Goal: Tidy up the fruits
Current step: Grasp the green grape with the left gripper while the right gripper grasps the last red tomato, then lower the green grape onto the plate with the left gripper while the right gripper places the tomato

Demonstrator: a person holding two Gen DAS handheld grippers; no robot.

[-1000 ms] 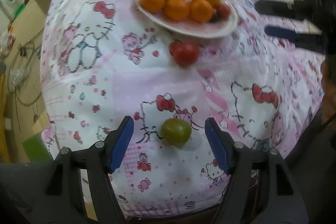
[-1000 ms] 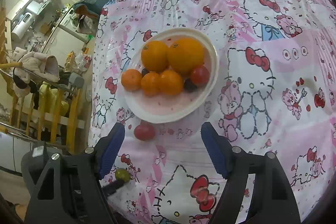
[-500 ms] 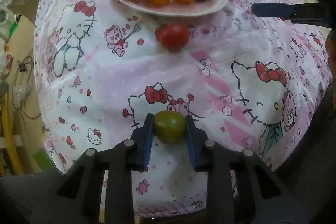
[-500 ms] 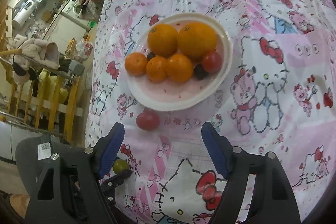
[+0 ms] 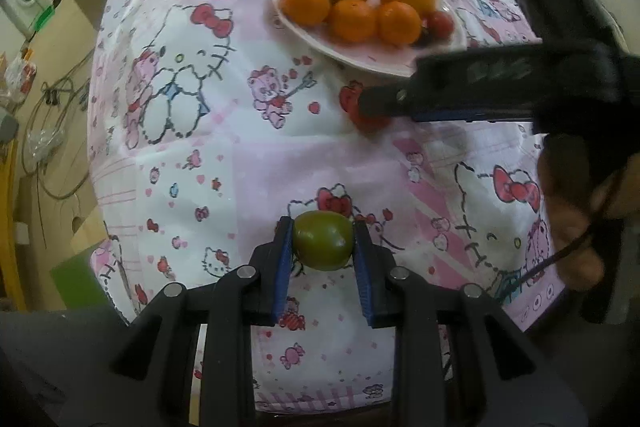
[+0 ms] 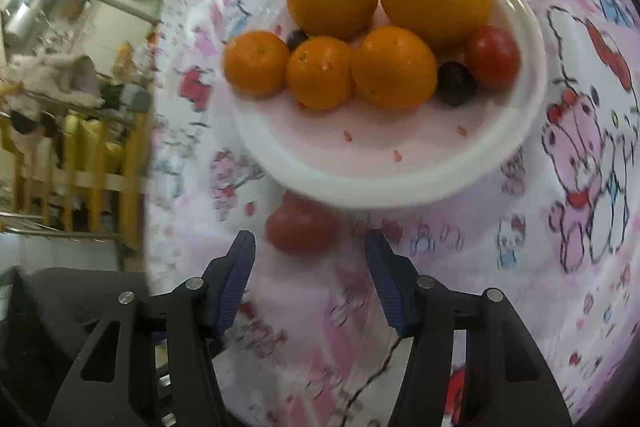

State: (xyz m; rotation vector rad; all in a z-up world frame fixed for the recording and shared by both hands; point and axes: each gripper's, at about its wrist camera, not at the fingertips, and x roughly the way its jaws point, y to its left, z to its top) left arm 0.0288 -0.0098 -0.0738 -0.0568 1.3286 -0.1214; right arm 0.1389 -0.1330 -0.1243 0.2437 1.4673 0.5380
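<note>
My left gripper (image 5: 323, 245) is shut on a green tomato (image 5: 322, 245) and holds it over the near part of the Hello Kitty cloth. A white plate (image 6: 384, 183) holds several oranges (image 6: 394, 67), a red tomato (image 6: 492, 57) and dark grapes (image 6: 454, 83); the plate also shows in the left wrist view (image 5: 384, 65). A loose red tomato (image 6: 302, 227) lies on the cloth just in front of the plate. My right gripper (image 6: 310, 275) is open, its fingers on either side just short of that tomato. In the left wrist view the right gripper's finger (image 5: 460, 99) partly hides this tomato (image 5: 370, 121).
The pink Hello Kitty tablecloth (image 5: 200, 147) covers a round table whose edge drops off to the left and front. Room clutter, a yellow rack (image 6: 80, 179) and cables (image 5: 52, 131) lie beyond the left edge. A hand (image 5: 576, 211) holds the right gripper.
My left gripper closed on the green tomato and lifted it slightly. My right gripper dropped lower and moved in toward the loose red tomato, jaws still open.
</note>
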